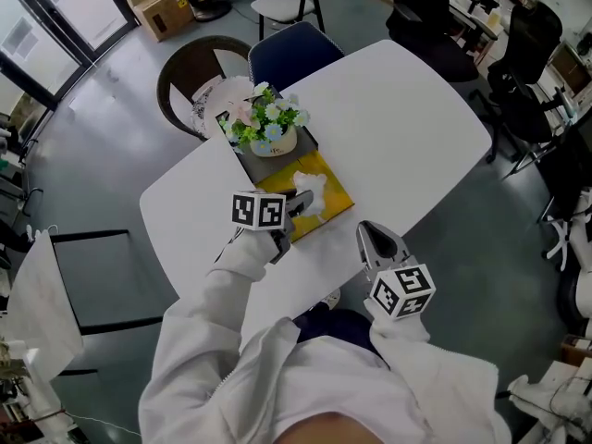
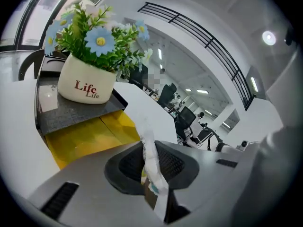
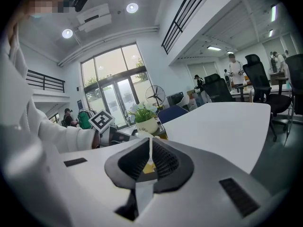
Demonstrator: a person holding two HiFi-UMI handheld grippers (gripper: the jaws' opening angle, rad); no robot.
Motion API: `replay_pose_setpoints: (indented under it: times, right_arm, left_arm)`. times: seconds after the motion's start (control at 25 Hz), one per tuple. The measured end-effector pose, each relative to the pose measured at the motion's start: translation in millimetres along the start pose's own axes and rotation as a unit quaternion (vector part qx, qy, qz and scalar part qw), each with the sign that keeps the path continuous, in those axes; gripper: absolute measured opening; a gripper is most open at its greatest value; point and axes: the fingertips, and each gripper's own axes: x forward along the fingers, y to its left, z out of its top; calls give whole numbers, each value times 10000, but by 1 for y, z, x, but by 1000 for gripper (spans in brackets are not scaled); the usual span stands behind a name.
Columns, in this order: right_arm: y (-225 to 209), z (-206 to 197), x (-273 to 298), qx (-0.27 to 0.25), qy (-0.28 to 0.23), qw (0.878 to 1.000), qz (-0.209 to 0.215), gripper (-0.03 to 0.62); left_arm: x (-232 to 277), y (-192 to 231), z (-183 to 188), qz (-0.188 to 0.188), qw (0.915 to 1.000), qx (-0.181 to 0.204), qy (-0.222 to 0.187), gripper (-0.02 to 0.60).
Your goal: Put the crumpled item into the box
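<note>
We pinch the crumpled item [image 2: 151,167] in the left gripper [image 1: 300,201] above the yellow box [image 2: 87,137] (right gripper [image 1: 374,240] closed, empty, nearer); we should lower it well inside before releasing.

White table [image 1: 398,128]: yellow box [image 1: 338,192], grey tray [image 1: 277,165] touching it.

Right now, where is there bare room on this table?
Widest bare patch: the table right of the yellow box. A narrower strip lies left of it. Crowded: the flower pot sits over the box's far half; the left gripper holds crumpled paper over the open half.
</note>
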Motion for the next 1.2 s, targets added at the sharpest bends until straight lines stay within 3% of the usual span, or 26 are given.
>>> replay_pose_setpoints:
  times: [0.32, 0.6, 0.88, 1.08, 1.2]
  right_arm:
    - [7, -6, 3, -28, 71, 10000, 44, 41]
    - [8, -7, 3, -65, 104, 9999, -24, 41]
    - [8, -10, 1, -107, 136, 9998, -99, 41]
    - [7, -9, -3, -111, 126, 9998, -133, 41]
    - [6, -10, -3, -122, 135, 9997, -139, 41]
  left_arm:
    - [27, 19, -4, -63, 9981, -438, 428, 63]
    - [50, 28, -8, 106, 9969, -417, 658, 63]
    - [57, 45, -10, 425, 9936, -106, 1040, 63]
    - [63, 52, -15, 791, 9819, 787, 1530, 64]
    - [66, 57, -18, 940, 9745, 1066, 1734, 63]
